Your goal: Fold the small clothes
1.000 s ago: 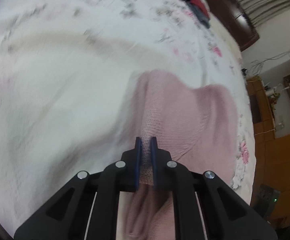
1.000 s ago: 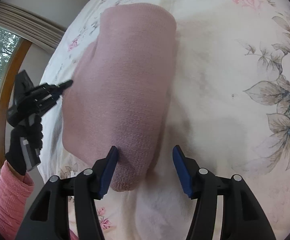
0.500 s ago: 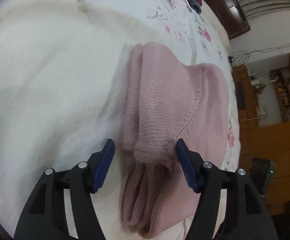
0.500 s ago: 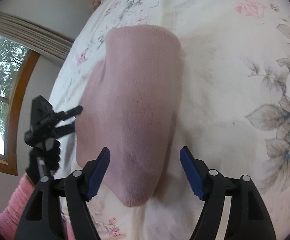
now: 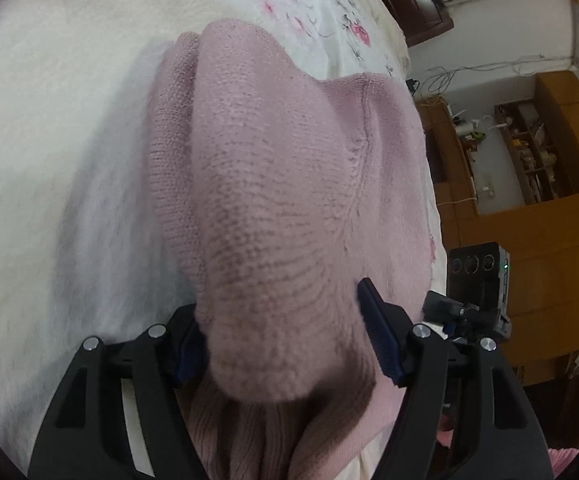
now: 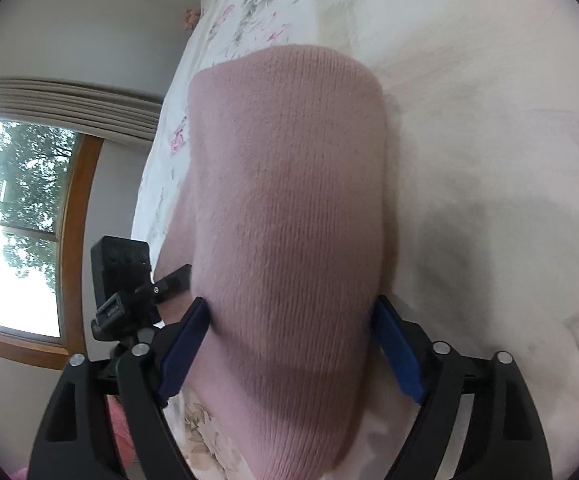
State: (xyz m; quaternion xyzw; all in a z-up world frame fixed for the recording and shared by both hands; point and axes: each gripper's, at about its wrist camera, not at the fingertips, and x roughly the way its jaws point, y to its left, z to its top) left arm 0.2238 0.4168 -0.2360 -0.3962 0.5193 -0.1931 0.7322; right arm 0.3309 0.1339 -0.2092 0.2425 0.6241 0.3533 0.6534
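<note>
Pink knit garment (image 5: pixel 273 200) folded, thick rounded bundle (ribbed hem near camera) on floral bedsheet (image 6: pixel 469 140). Left gripper (image 5: pixel 285 332), right gripper (image 6: pixel 293 344): jaws spread, straddling fabric.

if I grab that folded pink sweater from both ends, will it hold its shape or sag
The pink sweater looks like soft, loose knit, so it would probably sag in the middle. Its stacked layers seem likely to slide apart. The textured knit should grip the open right gripper pads well.
</note>
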